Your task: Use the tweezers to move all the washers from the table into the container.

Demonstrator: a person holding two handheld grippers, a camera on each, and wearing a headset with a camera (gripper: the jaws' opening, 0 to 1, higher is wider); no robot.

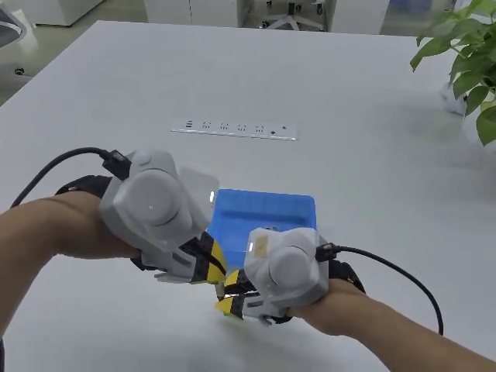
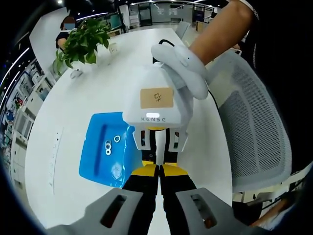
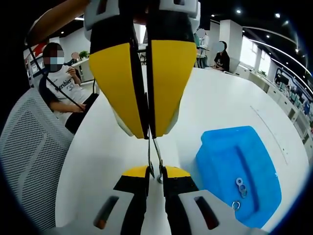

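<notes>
The tweezers (image 3: 152, 156) are off the counter (image 1: 349, 101), bridging my two tools, which face each other nose to nose. In the right gripper view their two thin metal legs come out of the slit between the yellow pads of my left tool (image 3: 148, 136). They run straight to my right tool (image 3: 156, 172), spreading a little on the way. So the long axis lies along the line from one tool to the other, with the joined end toward the left and the open legs toward the right.

My left tool's jaws are pressed together on the tweezers. My right tool's jaws are drawn almost together too, with the ends of the legs caught in the narrow gap between them.

The blue container (image 3: 254, 147) sits on the counter just beside this meeting point, on its far side in the head view. Inside it lie washers (image 3: 240, 184): two touching each other and a third a little apart, near one wall.

Farther out on the white counter a power strip (image 1: 232, 129) lies flat beyond the container, well apart from it. A green plant (image 1: 465, 54) stands at the far right corner. A grey mesh chair (image 2: 259, 127) stands beside the counter, behind my right arm in the left gripper view.
</notes>
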